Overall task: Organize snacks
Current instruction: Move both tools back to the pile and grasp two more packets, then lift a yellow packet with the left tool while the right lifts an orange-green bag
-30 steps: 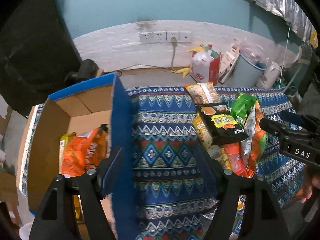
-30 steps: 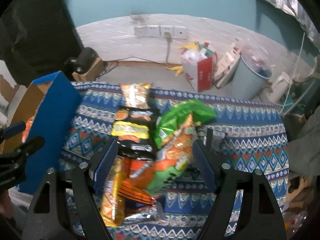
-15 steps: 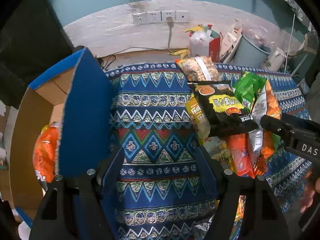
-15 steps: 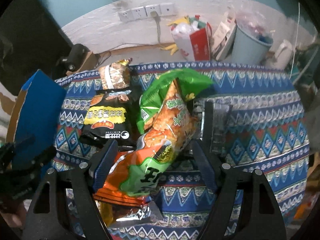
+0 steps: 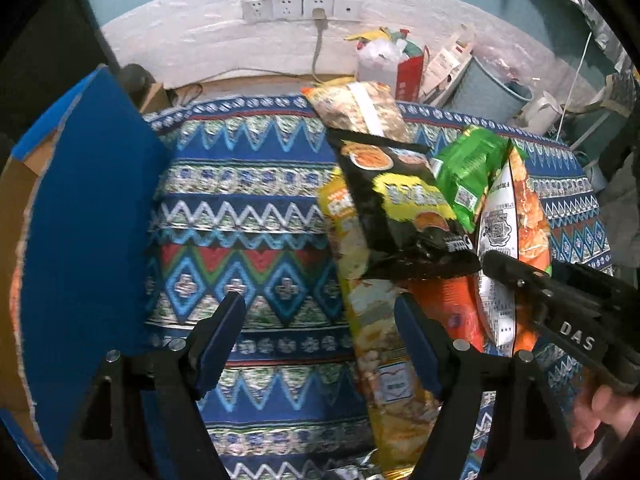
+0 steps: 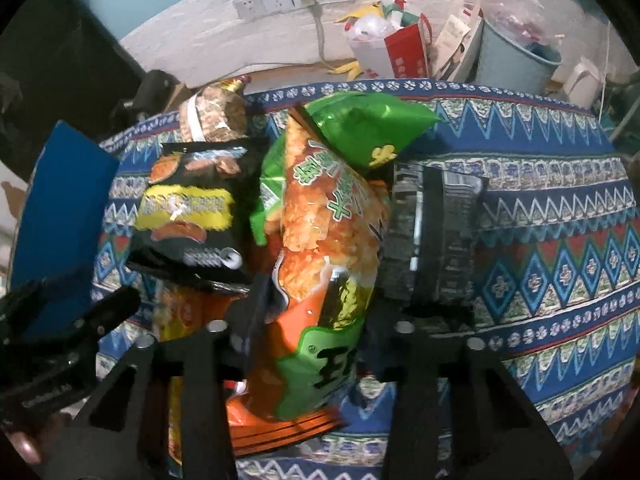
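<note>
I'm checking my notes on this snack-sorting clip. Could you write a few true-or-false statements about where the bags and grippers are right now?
1. The right gripper is clamped on the orange-and-green snack bag. True.
2. The left gripper holds the black chip bag. False: its jaws stand open over the patterned cloth, holding nothing.
3. The black chip bag lies on top of the yellow snack bag. True.
4. All the wall sockets are free. False: one has a plug in it.

I see a row of wall sockets point(image 5: 300, 7) with one cable plugged in, a red-and-white bag point(image 6: 394, 54) on the floor, and a grey-blue bin point(image 6: 516, 62) beside it.
</note>
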Action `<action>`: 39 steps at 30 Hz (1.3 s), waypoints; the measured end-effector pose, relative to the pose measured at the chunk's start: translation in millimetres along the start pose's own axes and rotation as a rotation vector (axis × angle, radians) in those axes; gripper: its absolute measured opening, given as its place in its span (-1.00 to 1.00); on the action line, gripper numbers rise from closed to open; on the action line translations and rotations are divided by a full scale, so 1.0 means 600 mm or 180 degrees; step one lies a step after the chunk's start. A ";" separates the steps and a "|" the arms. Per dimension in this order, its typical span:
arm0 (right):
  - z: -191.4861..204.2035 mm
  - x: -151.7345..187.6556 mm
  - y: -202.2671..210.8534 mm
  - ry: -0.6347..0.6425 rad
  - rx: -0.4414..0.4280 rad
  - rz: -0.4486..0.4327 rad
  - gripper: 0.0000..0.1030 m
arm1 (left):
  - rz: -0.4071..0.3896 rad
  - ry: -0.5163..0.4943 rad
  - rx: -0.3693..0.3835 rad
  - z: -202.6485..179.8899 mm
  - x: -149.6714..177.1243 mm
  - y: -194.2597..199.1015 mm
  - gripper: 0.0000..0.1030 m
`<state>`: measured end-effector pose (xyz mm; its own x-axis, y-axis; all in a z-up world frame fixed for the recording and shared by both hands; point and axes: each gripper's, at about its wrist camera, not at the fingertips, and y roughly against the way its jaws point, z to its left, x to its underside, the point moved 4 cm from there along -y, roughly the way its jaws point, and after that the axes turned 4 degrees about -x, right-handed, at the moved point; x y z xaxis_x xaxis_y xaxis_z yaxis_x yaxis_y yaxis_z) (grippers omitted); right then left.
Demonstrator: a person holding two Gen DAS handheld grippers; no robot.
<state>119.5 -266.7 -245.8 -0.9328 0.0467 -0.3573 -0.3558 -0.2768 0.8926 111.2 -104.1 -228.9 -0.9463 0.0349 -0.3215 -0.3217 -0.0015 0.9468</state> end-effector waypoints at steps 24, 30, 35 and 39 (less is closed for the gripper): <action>-0.047 0.005 0.044 0.0094 0.0191 -0.0170 -0.34 | 0.0080 -0.0199 0.0152 -0.040 0.008 -0.041 -0.39; -0.034 0.003 0.046 0.0185 0.0248 -0.0187 -0.34 | 0.0023 -0.0296 -0.0064 -0.005 0.021 -0.021 -0.40; -0.017 0.001 0.047 0.0261 0.0270 -0.0211 -0.34 | -0.0069 -0.0303 -0.0212 0.027 0.035 0.002 -0.40; 0.003 0.002 0.052 0.0349 0.0290 -0.0244 -0.34 | -0.0181 -0.0333 -0.0329 0.044 0.039 0.020 -0.40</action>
<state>107.3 -273.8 -218.0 -0.8926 -0.0422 -0.4489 -0.4342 -0.1880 0.8810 86.0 -76.9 -224.9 -0.9197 0.1417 -0.3663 -0.3813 -0.0992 0.9191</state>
